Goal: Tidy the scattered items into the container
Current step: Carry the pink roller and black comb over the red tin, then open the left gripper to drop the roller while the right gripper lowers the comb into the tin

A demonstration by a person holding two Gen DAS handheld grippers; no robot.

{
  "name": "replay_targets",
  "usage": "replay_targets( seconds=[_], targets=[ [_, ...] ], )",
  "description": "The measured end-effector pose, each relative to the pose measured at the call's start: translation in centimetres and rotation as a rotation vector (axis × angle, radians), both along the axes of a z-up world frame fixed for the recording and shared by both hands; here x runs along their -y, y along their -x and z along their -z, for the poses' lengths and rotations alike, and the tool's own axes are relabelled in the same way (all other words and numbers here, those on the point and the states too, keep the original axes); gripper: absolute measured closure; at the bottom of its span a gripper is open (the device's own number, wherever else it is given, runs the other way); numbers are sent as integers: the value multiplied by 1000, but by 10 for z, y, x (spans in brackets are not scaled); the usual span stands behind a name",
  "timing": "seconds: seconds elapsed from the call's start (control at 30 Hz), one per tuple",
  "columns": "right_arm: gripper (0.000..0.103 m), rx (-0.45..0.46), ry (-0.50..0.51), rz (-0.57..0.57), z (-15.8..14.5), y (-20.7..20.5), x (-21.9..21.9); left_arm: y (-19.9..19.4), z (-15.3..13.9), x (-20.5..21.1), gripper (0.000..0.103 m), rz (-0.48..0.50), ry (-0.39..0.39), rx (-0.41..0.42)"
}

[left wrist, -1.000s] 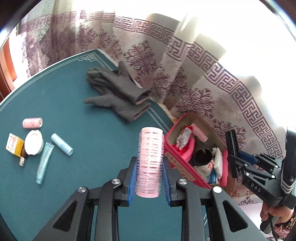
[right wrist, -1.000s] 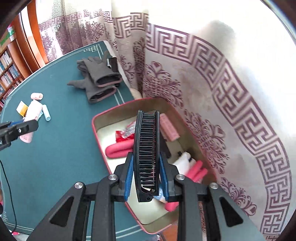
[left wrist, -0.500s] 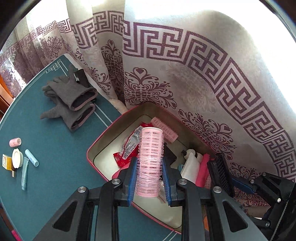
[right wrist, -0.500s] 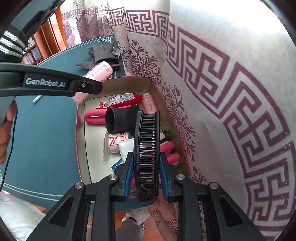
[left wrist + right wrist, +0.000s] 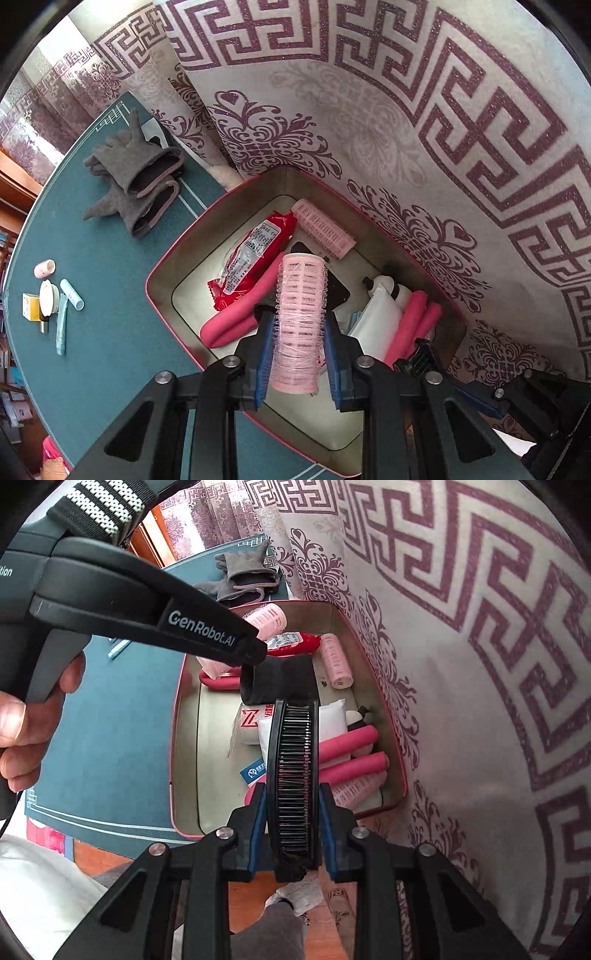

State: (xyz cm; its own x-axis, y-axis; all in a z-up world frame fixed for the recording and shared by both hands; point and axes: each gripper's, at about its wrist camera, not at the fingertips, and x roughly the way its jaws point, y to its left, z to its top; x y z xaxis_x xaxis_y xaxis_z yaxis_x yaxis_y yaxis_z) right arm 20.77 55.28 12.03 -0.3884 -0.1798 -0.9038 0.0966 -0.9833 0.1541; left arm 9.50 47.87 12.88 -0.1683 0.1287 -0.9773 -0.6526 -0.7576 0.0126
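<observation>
Above the crowded tin (image 5: pixel 159 295), my left hand-held gripper (image 5: pixel 299 363) clamped a pink roller (image 5: pixel 299 325) and my right hand-held gripper (image 5: pixel 292 843) pinched a black comb (image 5: pixel 293 775), so releasing together risked collision or spillover.

two pink rollers (image 5: pixel 298 325) (image 5: pixel 324 228), two grey gloves (image 5: pixel 136 166) (image 5: pixel 133 210), three foam rods (image 5: pixel 236 317) (image 5: pixel 347 742) (image 5: pixel 354 766), one black comb (image 5: pixel 293 775), one red packet (image 5: pixel 255 254), one tin (image 5: pixel 162 273).

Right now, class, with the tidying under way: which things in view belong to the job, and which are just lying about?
Belong to the job:
pink hair roller in left gripper
black comb in right gripper
red-rimmed container
blue tube
white jar

Just lying about:
patterned curtain
bookshelf
</observation>
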Motion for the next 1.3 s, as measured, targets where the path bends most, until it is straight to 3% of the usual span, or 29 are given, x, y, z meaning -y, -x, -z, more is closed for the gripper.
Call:
replay_targets(
  seconds=[0.4, 0.47, 0.5, 0.57, 0.87, 1.3],
  targets=[
    [73, -32, 4, -94, 9, -9, 2, -12, 20, -22, 74, 11, 119, 34],
    [67, -38, 4, -97, 9, -9, 2, -13, 21, -22, 61, 12, 135, 33],
    [61, -40, 6, -98, 10, -9, 2, -13, 20, -21, 42, 9, 141, 22],
    [52, -41, 11, -105, 11, -10, 3, -12, 18, -19, 29, -1, 143, -6],
    [28, -45, 46, -124, 16, -12, 4, -12, 20, -15, 29, -11, 197, -14],
    [25, -44, 57, -128, 18, -14, 1, -15, 14, -11, 28, -22, 201, -26]
  ],
)
